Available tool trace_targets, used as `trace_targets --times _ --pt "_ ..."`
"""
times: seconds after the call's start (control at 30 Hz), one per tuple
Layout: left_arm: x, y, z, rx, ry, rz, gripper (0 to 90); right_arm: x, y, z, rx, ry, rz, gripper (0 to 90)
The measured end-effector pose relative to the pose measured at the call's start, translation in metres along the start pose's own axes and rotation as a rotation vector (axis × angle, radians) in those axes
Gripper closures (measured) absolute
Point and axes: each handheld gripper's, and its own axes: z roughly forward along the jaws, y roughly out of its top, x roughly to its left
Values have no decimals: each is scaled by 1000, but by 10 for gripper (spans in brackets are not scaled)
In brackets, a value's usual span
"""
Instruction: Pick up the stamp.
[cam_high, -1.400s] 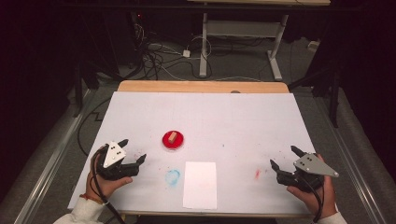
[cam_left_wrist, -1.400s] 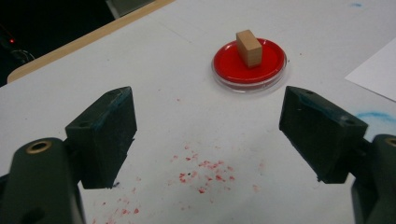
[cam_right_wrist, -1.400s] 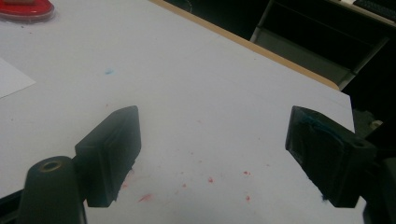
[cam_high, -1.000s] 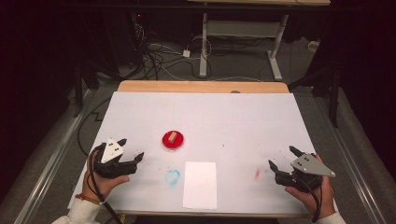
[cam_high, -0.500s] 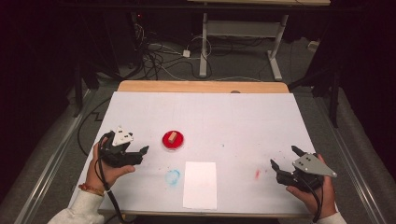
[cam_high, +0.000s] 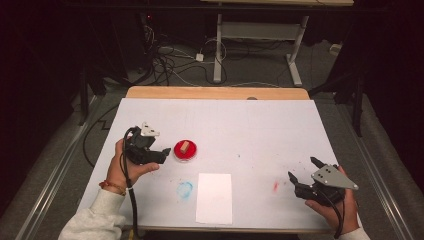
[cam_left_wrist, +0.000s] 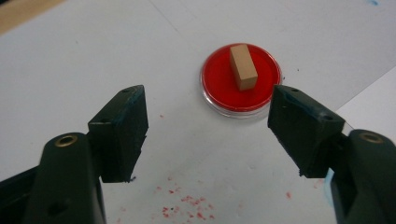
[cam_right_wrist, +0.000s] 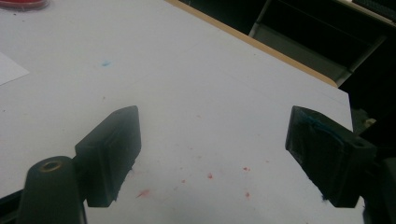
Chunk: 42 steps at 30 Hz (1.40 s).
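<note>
A white sheet of paper (cam_high: 214, 198) is seen at the lower centre of the high view. Cables (cam_high: 170, 59) are tangled on the floor at the upper left, beside a desk frame (cam_high: 260, 37).

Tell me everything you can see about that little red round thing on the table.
The red dish is a shallow round pad with a clear, plastic-looking rim, lying flat on the white table cover. A small tan block, wood by the look of it, rests on its red surface, slightly off centre. The dish sits left of the table's middle, just ahead of the left gripper, whose jaws stand open and apart from it. The only thing touching it besides the cover is the block.
</note>
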Motion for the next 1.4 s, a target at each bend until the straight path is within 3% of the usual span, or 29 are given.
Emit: trace_targets --times 0.27,0.37,0.47,0.7,0.73,0.97,1.27,1.4 --pt "-10 23 17 40 -61 2 298 2 -2 3 15 6 -4 185" --pt "-11 31 27 75 -70 -15 356 2 -2 3 17 6 -10 186" --pt "-11 38 39 124 -114 -13 411 4 -4 5 29 10 -17 186" --pt "-16 58 62 249 -118 16 504 5 -4 6 35 14 -21 186" --pt "-16 60 64 261 -116 19 564 5 -4 6 37 14 -26 188" --pt "-16 63 80 318 -134 25 602 7 -5 7 45 16 -48 190" --pt "-14 63 85 327 -116 28 696 7 -5 7 48 15 -56 191" --pt "-14 63 86 329 -114 53 738 8 -5 7 47 17 -59 192"
